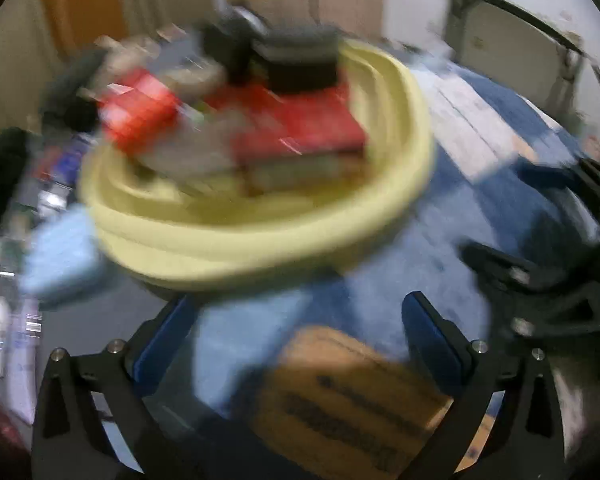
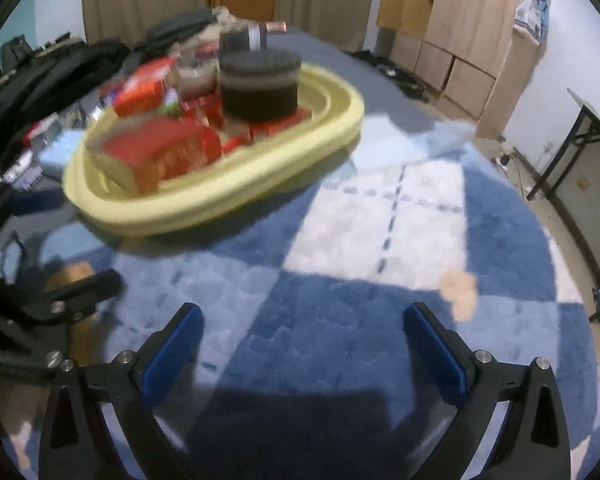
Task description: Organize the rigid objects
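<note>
A yellow oval basket stands on a blue and white rug and holds red boxes and a black round container. My left gripper is open, with a brown cardboard box lying on the rug between and below its fingers, not gripped. My right gripper is open and empty over the rug, in front of the basket. The left view is blurred. The other gripper shows at the right edge of the left view and at the left edge of the right view.
A light blue box lies left of the basket beside a clutter of small packets and black bags. A small tan piece lies on the rug. Wooden cabinets and a folding table stand at the right.
</note>
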`<state>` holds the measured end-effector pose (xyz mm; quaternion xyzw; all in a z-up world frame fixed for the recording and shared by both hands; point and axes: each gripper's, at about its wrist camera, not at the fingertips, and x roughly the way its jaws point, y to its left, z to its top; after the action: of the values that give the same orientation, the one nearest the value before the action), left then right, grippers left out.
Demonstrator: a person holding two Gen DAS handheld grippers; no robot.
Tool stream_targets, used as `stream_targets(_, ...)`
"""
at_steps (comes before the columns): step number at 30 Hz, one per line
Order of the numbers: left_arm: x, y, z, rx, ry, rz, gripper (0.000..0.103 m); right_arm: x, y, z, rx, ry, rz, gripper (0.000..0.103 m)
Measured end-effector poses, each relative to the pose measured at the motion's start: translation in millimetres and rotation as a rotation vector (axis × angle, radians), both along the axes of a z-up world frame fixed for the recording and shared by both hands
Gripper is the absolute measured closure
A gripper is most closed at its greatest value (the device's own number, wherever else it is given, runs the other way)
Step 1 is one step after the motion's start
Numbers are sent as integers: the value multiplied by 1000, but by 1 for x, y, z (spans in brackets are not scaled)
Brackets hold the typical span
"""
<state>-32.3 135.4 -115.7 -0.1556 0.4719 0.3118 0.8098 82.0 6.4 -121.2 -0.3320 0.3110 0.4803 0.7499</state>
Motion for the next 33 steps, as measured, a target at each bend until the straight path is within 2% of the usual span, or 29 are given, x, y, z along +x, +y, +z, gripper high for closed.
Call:
stream_targets(3, 0, -3, -3, 49, -27, -8, 0, 2, -1, 0, 18, -3, 2, 0)
stream_targets(6, -6, 1, -7, 35, -98, -8, 0, 3, 0, -1, 12, -8, -3, 0)
stream_targets(11, -8, -1, -4, 44, -97, -15, 0, -3, -1, -1, 7, -19, 1, 0)
stream_targets(13, -14, -3, -5, 45, -127, -14, 0, -3, -1, -1, 7, -21, 1, 0)
stream_targets(33, -9, -3, -7, 41, -122, -14, 0, -3, -1, -1, 7, -20, 3, 0)
